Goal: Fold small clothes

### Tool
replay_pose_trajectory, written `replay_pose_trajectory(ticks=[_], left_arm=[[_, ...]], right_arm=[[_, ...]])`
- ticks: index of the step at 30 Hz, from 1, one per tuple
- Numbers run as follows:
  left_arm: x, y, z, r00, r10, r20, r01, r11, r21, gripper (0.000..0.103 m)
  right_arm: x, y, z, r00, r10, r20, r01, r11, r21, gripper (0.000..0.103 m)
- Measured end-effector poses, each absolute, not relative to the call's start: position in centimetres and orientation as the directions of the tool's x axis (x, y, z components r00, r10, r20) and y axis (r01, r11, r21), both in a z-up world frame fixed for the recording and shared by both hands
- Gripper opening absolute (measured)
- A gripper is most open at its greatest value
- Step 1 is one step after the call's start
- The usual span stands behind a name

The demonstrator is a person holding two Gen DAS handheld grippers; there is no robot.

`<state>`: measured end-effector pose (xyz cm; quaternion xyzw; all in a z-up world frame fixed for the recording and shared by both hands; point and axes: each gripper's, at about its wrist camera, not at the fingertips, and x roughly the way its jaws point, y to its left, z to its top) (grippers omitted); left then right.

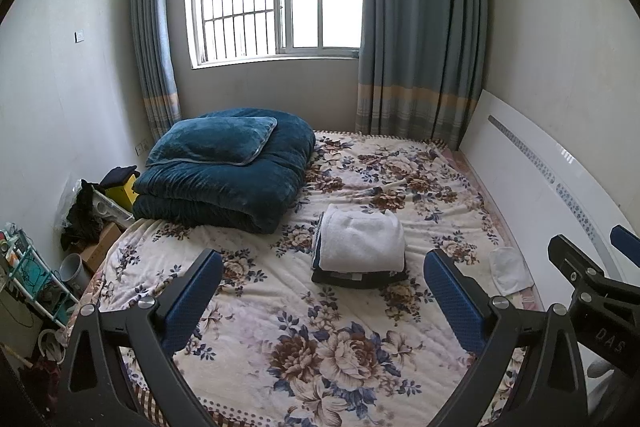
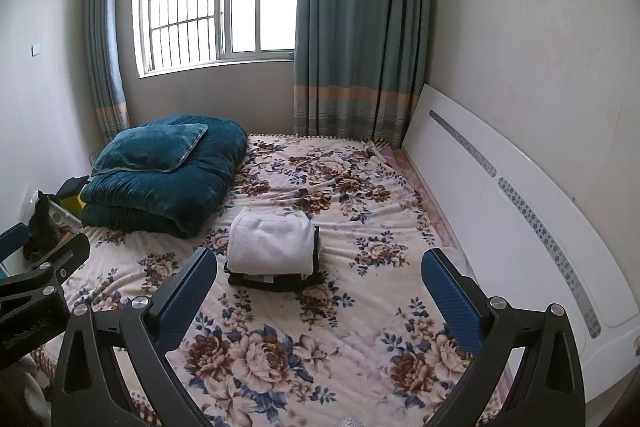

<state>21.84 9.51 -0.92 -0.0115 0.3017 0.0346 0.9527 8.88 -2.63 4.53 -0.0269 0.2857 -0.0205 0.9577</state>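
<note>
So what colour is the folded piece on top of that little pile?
White, over darker folded clothes; the right wrist view shows it best.

We cannot make out the dark folded garments (image 1: 358, 277) under the white folded towel (image 1: 362, 241); only their edges peek out, so their number and kind stay unclear. A small white cloth (image 1: 512, 269) near the white headboard (image 1: 520, 187) is half hidden behind the right claw (image 1: 600, 275) in the left wrist view. That claw is cut off by the picture's right edge. The clutter of dark clothes and boxes (image 1: 96, 215) beside the bed is too small to tell apart. The view outside the barred window (image 2: 208, 7) is washed out.
</note>
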Motion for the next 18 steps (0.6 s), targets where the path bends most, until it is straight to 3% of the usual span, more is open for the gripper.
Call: replay_pose_trajectory(ticks=[18], left_arm=[[21.5, 10.7, 0.0, 0.823, 0.087, -0.562, -0.095, 0.995, 0.015, 0.103]], right_arm=[[8.5, -2.3, 4.6, 0.837, -0.058, -0.544, 0.028, 0.998, -0.063, 0.103]])
